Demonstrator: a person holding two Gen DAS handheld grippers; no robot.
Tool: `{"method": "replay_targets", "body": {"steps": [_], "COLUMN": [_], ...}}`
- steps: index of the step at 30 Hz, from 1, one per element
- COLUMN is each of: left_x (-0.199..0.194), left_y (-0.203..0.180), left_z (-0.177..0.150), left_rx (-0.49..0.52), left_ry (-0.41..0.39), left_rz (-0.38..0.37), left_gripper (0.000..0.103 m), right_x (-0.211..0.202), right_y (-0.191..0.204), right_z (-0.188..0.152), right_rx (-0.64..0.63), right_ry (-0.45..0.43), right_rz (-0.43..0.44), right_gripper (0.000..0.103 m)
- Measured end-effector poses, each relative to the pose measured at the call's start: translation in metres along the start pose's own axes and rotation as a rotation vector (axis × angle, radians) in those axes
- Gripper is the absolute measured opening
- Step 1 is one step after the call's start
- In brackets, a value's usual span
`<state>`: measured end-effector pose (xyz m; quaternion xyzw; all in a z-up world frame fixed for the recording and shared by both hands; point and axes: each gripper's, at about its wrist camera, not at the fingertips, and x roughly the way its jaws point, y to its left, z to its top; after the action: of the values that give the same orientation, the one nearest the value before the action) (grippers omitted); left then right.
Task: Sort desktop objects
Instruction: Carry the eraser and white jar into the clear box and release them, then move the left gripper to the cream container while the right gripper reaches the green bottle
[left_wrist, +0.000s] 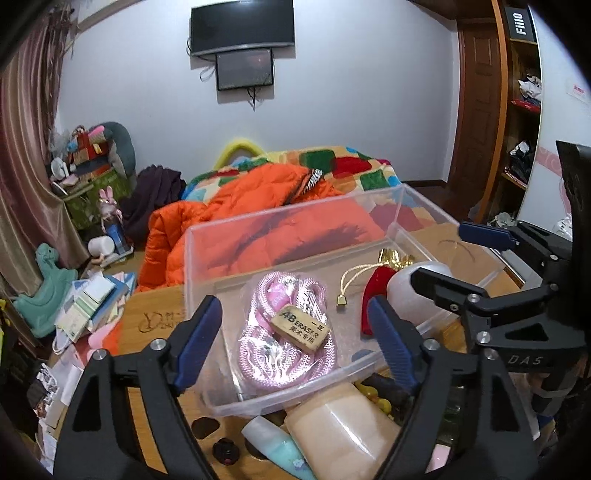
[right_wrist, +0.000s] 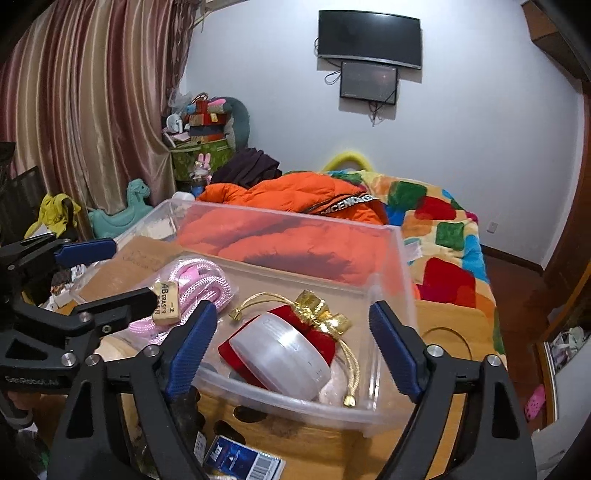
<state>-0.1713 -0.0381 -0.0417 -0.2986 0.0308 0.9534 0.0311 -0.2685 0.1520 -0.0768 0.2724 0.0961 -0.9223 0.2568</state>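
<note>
The left gripper (left_wrist: 291, 347) stands wide with nothing between its pads, hovering at the near rim of the clear bin (left_wrist: 280, 398) on the desk (right_wrist: 450, 332). Just ahead of it, inside the bin, the 4B eraser (left_wrist: 300, 328) lies on the bagged pink cord (left_wrist: 286, 332); the eraser looks light and firm, best pinched across its short sides, while the cord's slick wrapper would likely slide. To the right, the right gripper (right_wrist: 293, 347) is also wide and empty, over the white oval case (right_wrist: 280, 356) resting on a red velvet pouch (right_wrist: 325, 347) with gold drawstrings (right_wrist: 352, 373). The case seems smooth and rounded, so a grip across its narrow width probably holds best. The bin's thin walls hem in both grippers; open desk lies right of the bin.
</note>
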Motion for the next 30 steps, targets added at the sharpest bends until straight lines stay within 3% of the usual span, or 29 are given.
{"method": "replay_targets", "body": {"steps": [6, 12, 22, 30], "left_x": [-0.020, -0.041, -0.058, -0.055], "left_y": [0.001, 0.008, 0.015, 0.000], "left_z": [0.001, -0.005, -0.031, -0.051], "left_rx": [-0.013, -0.046, -0.098, -0.121], "left_ry": [-0.032, -0.046, -0.003, 0.051], "left_rz": [0.013, 0.020, 0.027, 0.007], "left_gripper": [0.091, 0.093, 0.093, 0.093], "right_x": [-0.026, -0.055, -0.087, -0.096], "right_y": [-0.010, -0.019, -0.018, -0.011], "right_z": [-0.004, -0.016, -0.039, -0.070], "right_rx": [0.036, 0.084, 0.131, 0.139], "right_ry": [-0.029, -0.061, -0.084, -0.039], "right_rz": [-0.033, -0.070, -0.072, -0.049], "right_gripper": [0.088, 0.100, 0.100, 0.100]}}
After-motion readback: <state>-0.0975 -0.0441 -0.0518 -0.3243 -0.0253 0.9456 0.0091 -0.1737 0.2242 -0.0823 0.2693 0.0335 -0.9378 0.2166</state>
